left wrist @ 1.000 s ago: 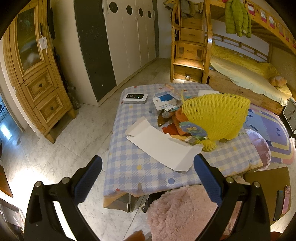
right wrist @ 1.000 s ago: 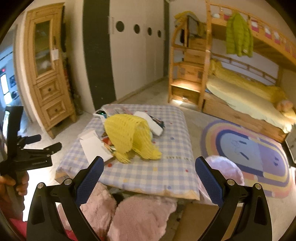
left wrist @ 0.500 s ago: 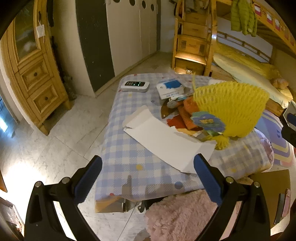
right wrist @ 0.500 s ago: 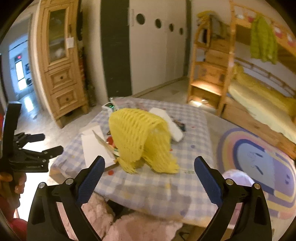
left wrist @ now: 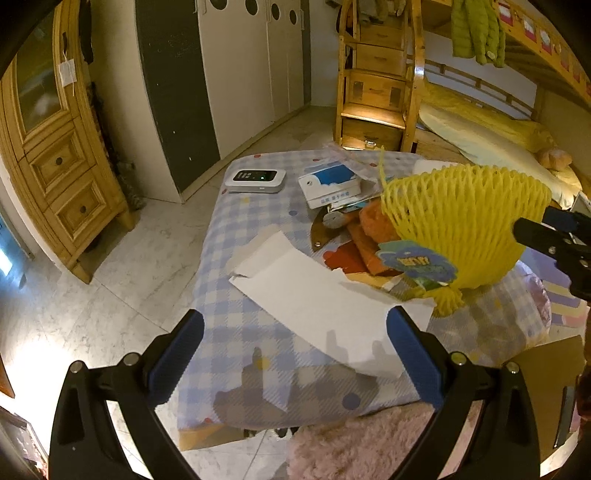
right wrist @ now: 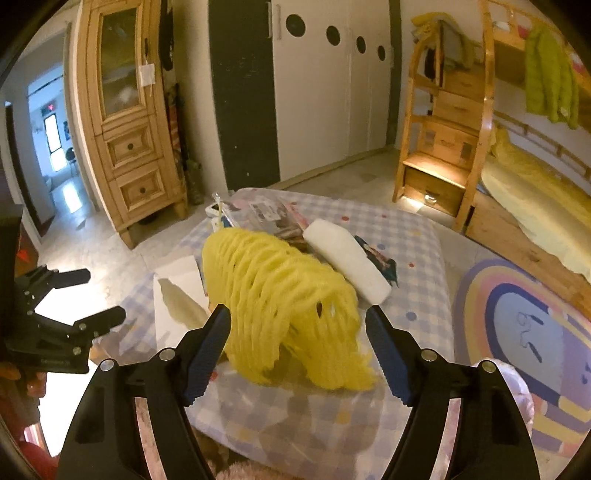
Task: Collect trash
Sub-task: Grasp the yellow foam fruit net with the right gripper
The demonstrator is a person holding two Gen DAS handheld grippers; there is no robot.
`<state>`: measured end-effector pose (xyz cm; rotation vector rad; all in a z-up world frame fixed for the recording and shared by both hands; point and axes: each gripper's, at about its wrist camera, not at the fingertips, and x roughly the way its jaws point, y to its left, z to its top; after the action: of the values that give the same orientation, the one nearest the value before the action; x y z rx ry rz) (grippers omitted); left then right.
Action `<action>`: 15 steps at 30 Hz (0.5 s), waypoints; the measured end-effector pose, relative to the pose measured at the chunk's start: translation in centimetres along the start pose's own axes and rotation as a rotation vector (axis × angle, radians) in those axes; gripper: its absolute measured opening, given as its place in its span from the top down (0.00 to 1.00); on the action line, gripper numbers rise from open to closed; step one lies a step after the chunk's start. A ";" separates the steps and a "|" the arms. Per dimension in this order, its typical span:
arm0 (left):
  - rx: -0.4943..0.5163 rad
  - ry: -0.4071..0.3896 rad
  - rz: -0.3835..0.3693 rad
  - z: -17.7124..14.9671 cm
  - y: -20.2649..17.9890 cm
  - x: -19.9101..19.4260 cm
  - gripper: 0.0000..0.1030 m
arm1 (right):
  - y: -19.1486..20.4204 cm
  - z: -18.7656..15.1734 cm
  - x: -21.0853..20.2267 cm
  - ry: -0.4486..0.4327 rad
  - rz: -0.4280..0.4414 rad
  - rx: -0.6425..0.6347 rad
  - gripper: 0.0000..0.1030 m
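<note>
Right claw [right wrist: 297, 343] spread wide, straddling yellow foam net [right wrist: 284, 299] for grab; left claw [left wrist: 295, 354] apart, empty, above white paper [left wrist: 321, 306].

Ahead of the left claw, at the far left corner of the checkered surface [left wrist: 236, 229], lies a white device [left wrist: 255, 180] with a dark screen and a small green light. Left of the claw stands a wooden cabinet [left wrist: 55, 147] with a glass door above two drawers. Straight ahead, beyond the surface, white wardrobe doors [left wrist: 258, 66] with round holes stand beside a dark panel [left wrist: 173, 85]. Ahead and to the right, wooden drawer steps [left wrist: 376, 81] rise to a bunk bed [left wrist: 491, 125] with yellow bedding; a green jacket [left wrist: 476, 31] hangs from the upper rail. Right of the right claw, a rainbow rug [right wrist: 524, 339] covers the floor. A pink fluffy seat [left wrist: 354, 443] sits just below the left claw.
</note>
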<state>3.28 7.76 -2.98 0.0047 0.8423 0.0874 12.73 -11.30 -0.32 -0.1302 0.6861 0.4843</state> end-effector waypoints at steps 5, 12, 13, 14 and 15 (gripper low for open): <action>-0.024 0.021 -0.010 -0.3 0.3 0.2 0.07 | 0.6 0.2 0.8 0.029 0.074 -0.018 0.63; -0.052 0.031 -0.009 -1.3 1.0 -0.4 0.07 | 2.2 -0.8 -2.4 0.013 0.127 -0.009 0.87; -0.054 0.031 -0.012 -1.6 1.1 -0.5 0.07 | 2.4 -0.8 -3.2 0.003 0.123 -0.010 0.87; -0.055 0.032 -0.015 -1.8 1.1 -0.6 0.08 | 2.6 -0.9 -4.1 -0.015 0.111 -0.011 0.87; -0.056 0.033 -0.016 -1.9 1.2 -0.6 0.09 | 2.7 -1.0 -5.0 -0.034 0.101 -0.007 0.87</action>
<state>1.39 8.82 -3.75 -0.0561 0.8728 0.0964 7.50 -11.13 2.19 -0.0943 0.6599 0.5844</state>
